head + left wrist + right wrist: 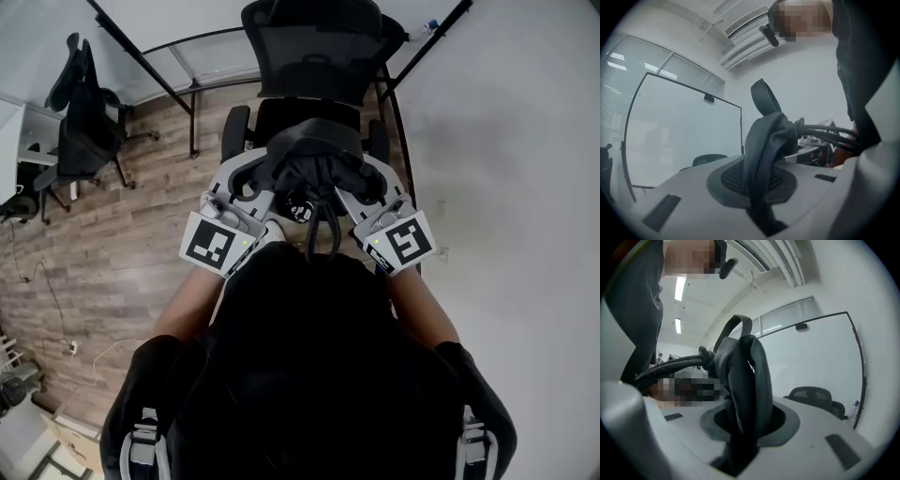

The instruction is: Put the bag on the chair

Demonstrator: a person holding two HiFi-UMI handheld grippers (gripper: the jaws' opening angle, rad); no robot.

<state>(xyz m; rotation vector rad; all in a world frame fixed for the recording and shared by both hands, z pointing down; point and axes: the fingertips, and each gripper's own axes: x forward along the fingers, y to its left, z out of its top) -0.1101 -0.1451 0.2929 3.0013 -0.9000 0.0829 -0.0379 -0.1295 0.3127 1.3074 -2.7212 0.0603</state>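
Observation:
A black bag (314, 169) hangs by its straps between my two grippers, just in front of a black mesh office chair (311, 49), over its seat (281, 114). My left gripper (261, 176) is shut on a black strap (761, 150), which runs up out of its jaws. My right gripper (367, 180) is shut on another folded strap (745, 385). Black cords (829, 133) from the bag run sideways between the two grippers. The lower part of the bag is hidden behind the person's dark torso.
A second black chair (84, 117) stands on the wooden floor (112, 253) at the left. Black frame poles (141, 56) and a glass panel lie behind the target chair. A pale surface (506, 169) fills the right side. Cables (56, 309) trail on the floor.

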